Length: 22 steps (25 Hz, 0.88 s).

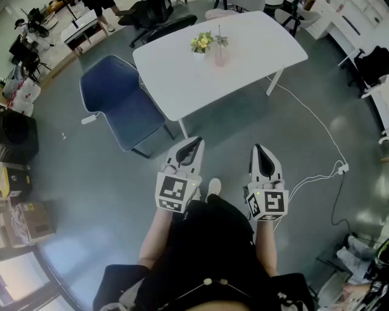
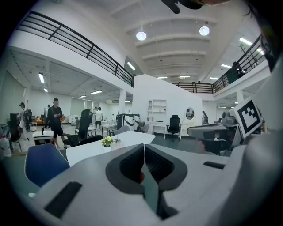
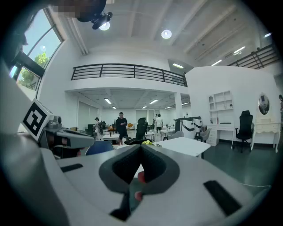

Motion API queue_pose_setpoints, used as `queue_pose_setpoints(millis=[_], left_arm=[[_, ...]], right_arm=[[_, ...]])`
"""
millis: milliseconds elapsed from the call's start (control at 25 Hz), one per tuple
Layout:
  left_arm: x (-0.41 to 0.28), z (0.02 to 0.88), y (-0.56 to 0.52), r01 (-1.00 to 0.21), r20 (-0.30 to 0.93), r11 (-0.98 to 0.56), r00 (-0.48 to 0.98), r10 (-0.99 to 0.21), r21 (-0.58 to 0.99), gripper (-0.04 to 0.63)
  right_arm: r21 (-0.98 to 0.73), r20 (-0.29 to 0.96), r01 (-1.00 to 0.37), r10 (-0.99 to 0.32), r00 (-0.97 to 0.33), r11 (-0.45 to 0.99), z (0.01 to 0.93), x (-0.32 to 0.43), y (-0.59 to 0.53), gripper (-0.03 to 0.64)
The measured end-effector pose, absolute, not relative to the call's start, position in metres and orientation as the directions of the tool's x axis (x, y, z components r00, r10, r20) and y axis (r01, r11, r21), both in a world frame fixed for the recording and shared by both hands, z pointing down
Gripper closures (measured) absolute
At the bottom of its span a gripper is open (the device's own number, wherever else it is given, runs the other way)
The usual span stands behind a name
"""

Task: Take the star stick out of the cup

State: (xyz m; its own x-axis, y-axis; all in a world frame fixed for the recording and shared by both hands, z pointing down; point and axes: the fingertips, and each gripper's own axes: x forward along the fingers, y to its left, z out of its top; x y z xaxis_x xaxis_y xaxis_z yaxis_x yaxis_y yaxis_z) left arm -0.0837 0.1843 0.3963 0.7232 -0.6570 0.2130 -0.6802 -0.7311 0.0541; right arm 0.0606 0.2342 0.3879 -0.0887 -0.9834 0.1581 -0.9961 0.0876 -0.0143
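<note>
A pale pink cup point(image 1: 220, 58) stands on the white table point(image 1: 255, 42) far ahead of me, with a thin stick point(image 1: 219, 33) rising from it; its star is too small to make out. A small pot of yellow flowers point(image 1: 202, 42) sits just left of the cup. My left gripper point(image 1: 197, 141) and right gripper point(image 1: 258, 147) are held close to my body over the floor, well short of the table. Both are shut and hold nothing. In the left gripper view the jaws point(image 2: 143, 148) meet; the flowers point(image 2: 106, 141) show beyond. The right gripper point(image 3: 141, 148) looks the same.
A blue chair point(image 1: 121, 100) stands at the table's left corner, and black office chairs point(image 1: 158, 18) stand behind it. A white cable point(image 1: 316, 127) runs over the grey floor to a power strip point(image 1: 342, 168) at right. People point(image 2: 56, 121) stand far off in the office.
</note>
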Motion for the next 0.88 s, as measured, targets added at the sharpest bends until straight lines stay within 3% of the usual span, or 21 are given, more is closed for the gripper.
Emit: queue_pose_setpoints(millis=[880], left_arm=[[-0.063,0.405,0.170,-0.719,0.234,-0.692,0.684,-0.691,0.058,0.588]], right_arm=[[-0.029,0.180,-0.992,-0.975,-0.129,0.126,0.398,0.100,0.234,0.614]])
